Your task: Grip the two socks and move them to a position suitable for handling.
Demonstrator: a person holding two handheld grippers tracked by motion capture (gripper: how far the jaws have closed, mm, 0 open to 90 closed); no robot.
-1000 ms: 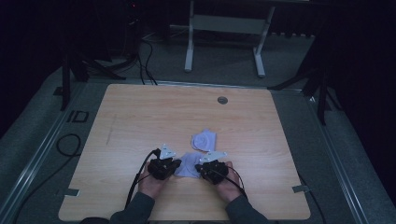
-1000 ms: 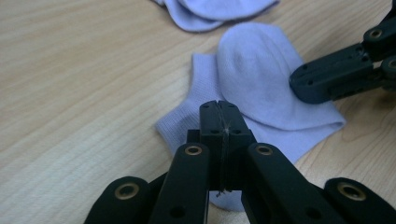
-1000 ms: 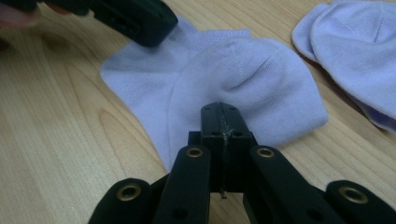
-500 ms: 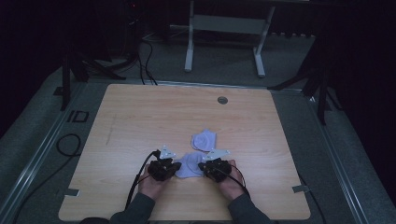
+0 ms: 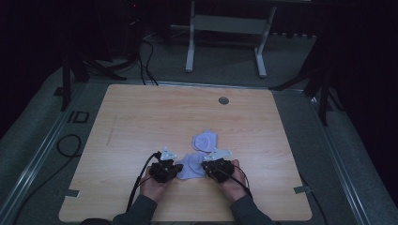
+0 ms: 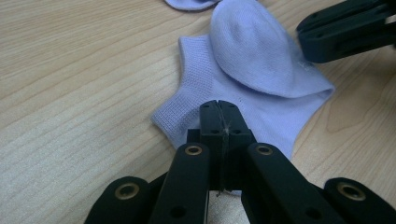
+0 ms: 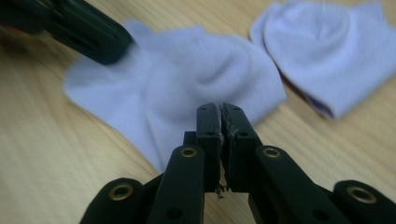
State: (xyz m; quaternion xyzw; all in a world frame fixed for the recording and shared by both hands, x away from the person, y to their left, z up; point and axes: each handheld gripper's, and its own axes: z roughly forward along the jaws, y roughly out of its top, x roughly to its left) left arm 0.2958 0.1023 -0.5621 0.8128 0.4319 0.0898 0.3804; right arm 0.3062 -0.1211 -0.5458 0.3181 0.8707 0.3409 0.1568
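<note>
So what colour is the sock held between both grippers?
Pale lilac sock, plain; clearest in the left gripper view.

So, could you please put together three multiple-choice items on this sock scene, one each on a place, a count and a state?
1. Where on the table does the near sock lie?
A. Between the two tools, at the near edge
B. Beside the round grommet at the far edge
C. At the far left corner

2. How many pale lilac socks are there?
A. One
B. Two
C. Four

3. How do the left tool and the right tool stand?
A. Both wide open
B. One open, one shut
C. Both shut on the near sock's edges

Answers:
1 A, as the high view shows it between the hands.
2 B, as a second sock lies just beyond the first.
3 C, as each gripper view shows its jaws pressed together over the fabric.
</note>
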